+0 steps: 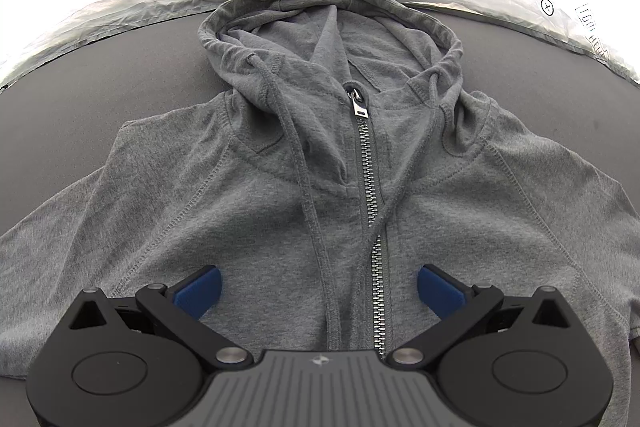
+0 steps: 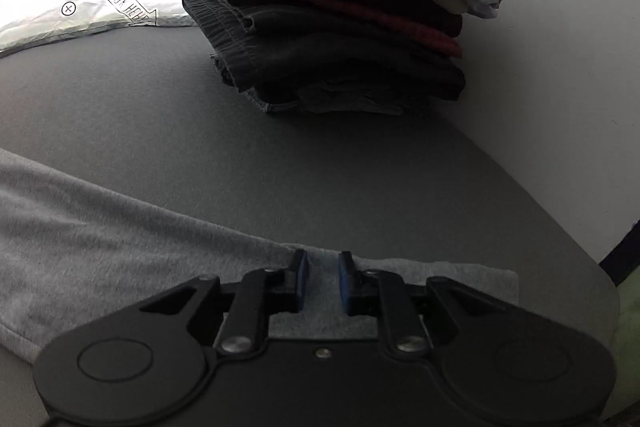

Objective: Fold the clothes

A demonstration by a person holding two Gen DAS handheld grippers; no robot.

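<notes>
On the dark grey tabletop a grey zip hoodie lies face up and spread flat, hood pointing away, zipper closed up the middle, two drawstrings trailing down the chest. Above the lower chest hangs the left tool, its blue pads spread wide apart with nothing between them, the zipper running between and under them. Off to the side, the right tool sits low over the end of a sleeve near its cuff; its pads are narrowed but a gap of fabric shows between them, so I cannot tell whether it has a grip on the cloth. Beyond it, well apart, stands a stack of folded clothes in dark, red, cream and patterned layers. Folding of the hoodie looks barely started. Likely troubles from here: the right tool may pinch only the top layer of sleeve, so it slips out when lifted; a drawstring may snag on a pad; dragging the sleeve across could bunch the body, and a wide swing could nudge the stack.
</notes>
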